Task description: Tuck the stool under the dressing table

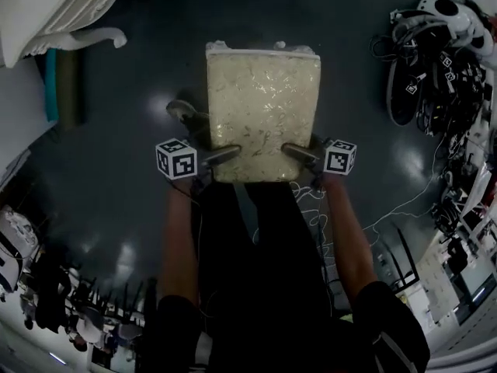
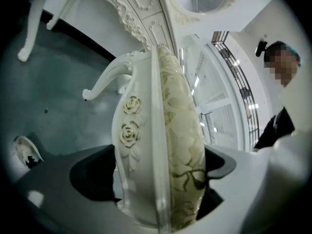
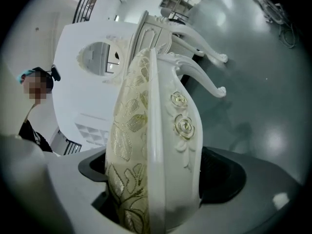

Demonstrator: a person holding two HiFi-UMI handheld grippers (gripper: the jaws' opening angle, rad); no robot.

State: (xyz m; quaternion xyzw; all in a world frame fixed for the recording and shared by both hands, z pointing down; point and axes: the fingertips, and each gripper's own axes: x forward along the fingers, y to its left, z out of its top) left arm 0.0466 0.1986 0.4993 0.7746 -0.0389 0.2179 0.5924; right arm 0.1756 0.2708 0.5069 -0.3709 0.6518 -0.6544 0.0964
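The stool [image 1: 262,115] sits at the centre of the head view with its seat facing up. The rectangular cushion is cream brocade with a gold leaf pattern. In the gripper views its frame is glossy white, carved with gold-touched roses, and has curved scroll-footed legs.

The left gripper [image 1: 221,155] bites the seat's lower left corner and the right gripper [image 1: 300,152] the lower right corner. Each has its jaws spread wide, one on the cushion and one on the frame's underside, and the seat's thickness fills the gap.

In the left gripper view the white carved dressing table [image 2: 141,13] stands beyond the stool, across the upper frame. Bare dark grey floor [image 1: 124,76] lies open to the stool's left, top and right. Piled gear [image 1: 443,53] and cables crowd the far right edge.
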